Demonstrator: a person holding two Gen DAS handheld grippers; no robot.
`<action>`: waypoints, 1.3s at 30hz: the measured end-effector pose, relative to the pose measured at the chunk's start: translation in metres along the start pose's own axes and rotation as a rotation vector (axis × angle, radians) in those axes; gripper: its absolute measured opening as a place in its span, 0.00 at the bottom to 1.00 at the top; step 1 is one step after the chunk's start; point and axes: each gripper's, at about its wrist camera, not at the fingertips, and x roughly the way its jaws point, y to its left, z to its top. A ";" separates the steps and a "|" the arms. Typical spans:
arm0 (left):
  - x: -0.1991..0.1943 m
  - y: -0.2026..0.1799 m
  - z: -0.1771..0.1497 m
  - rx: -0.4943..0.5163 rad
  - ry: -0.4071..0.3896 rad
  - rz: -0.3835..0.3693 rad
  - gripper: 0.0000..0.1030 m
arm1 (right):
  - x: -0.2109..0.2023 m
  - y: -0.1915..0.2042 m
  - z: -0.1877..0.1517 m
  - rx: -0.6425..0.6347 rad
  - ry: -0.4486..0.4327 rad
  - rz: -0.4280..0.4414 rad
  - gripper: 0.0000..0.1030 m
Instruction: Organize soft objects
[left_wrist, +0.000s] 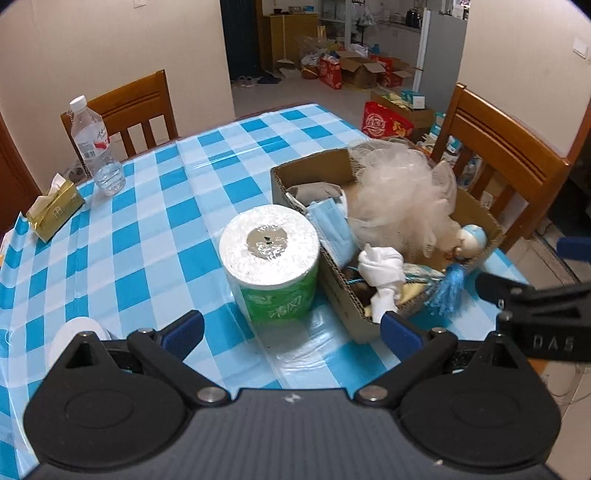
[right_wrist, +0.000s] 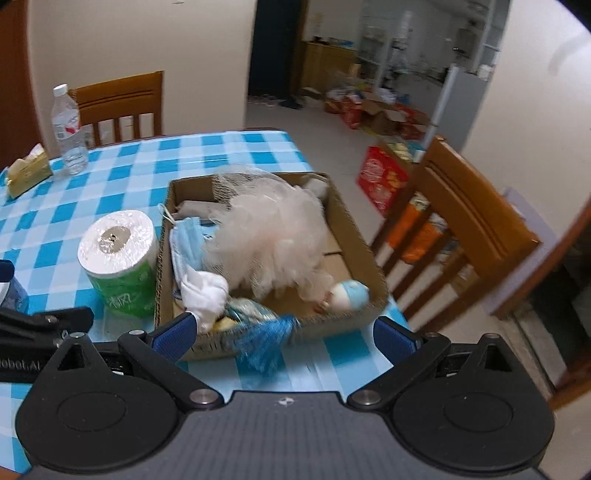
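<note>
Gathering the soft things into one place seems to be the point of the shallow brown corrugated cardboard box (left_wrist: 347, 295), which sits on the counter covered in a blue-and-white checked plastic cloth (left_wrist: 155, 229). It already holds a puffy pale-pink mesh bath sponge (left_wrist: 399, 195), a light-blue pleated face mask (left_wrist: 332, 229), a knotted white cloth (left_wrist: 380, 269), a folded grey fabric piece (left_wrist: 314, 192), a small doll with a blue cap (left_wrist: 471, 238) and a blue tassel (left_wrist: 448, 291) that hangs over the near wall. One soft item looks left outside: a white toilet-paper roll in a green printed wrapper (left_wrist: 271, 262), standing upright just beside the box's left wall, likely the next thing to go in. The left tool (left_wrist: 291, 330) stands wide with nothing between its blue pads, and the roll lies just ahead of it, slightly left of centre. The right tool (right_wrist: 282, 332) is also spread wide and empty, hanging above the near edge of the box, with the tassel and the knotted cloth directly in front of its gap; that view is blurred.
</note>
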 end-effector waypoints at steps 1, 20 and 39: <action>-0.004 0.000 -0.001 0.000 -0.001 -0.007 0.98 | -0.005 0.000 -0.003 0.010 0.002 -0.013 1.00; -0.040 0.000 -0.011 0.048 -0.042 0.001 0.98 | -0.037 -0.001 -0.025 0.090 0.008 -0.022 1.00; -0.043 -0.001 -0.014 0.054 -0.041 0.018 0.98 | -0.044 -0.002 -0.025 0.101 -0.002 -0.017 1.00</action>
